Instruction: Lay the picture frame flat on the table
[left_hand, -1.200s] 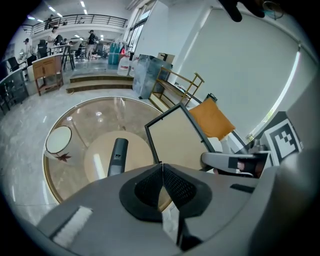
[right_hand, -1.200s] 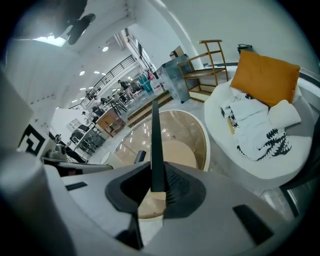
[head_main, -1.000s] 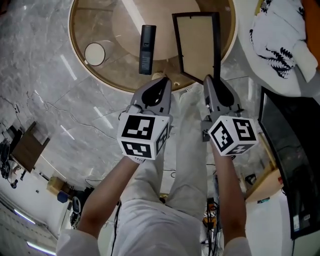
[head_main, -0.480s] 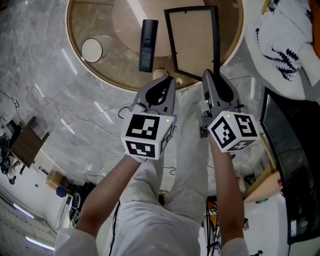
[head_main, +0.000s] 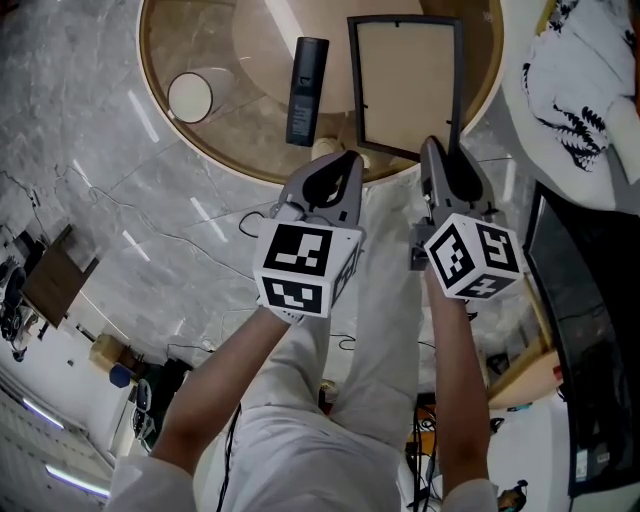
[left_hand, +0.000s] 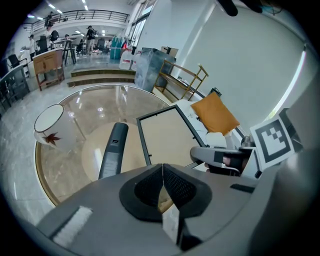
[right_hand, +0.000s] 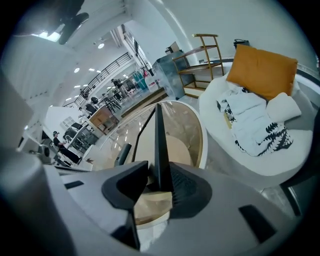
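While the thin black rectangular picture frame with a beige panel (head_main: 405, 85) appears to lie flat on the round glass-topped bench with a wooden rim (head_main: 240, 120), directly ahead of the right hand-held gripper (right_hand: 158, 175), its near right corner stands between that gripper's jaws. Those jaws are opening: the frame's right rail sits against one pad and a gap shows at the other, so the frame is judged not clamped. Whether the near corner rests fully on the glass cannot be confirmed.

The left hand-held gripper (left_hand: 163, 175) hovers just beside the right one, short of the frame's near left corner. Its jaws are together with nothing between them. Ahead of it lies a long black remote control (head_main: 307, 90), and further ahead to its left stands a white cup (head_main: 190, 97). Both are apart from the frame.

Assessment: the laying down looks essentially done. Outstanding: complete the release, draw the right hand-held gripper back clear of the rail, and verify the frame sits level.
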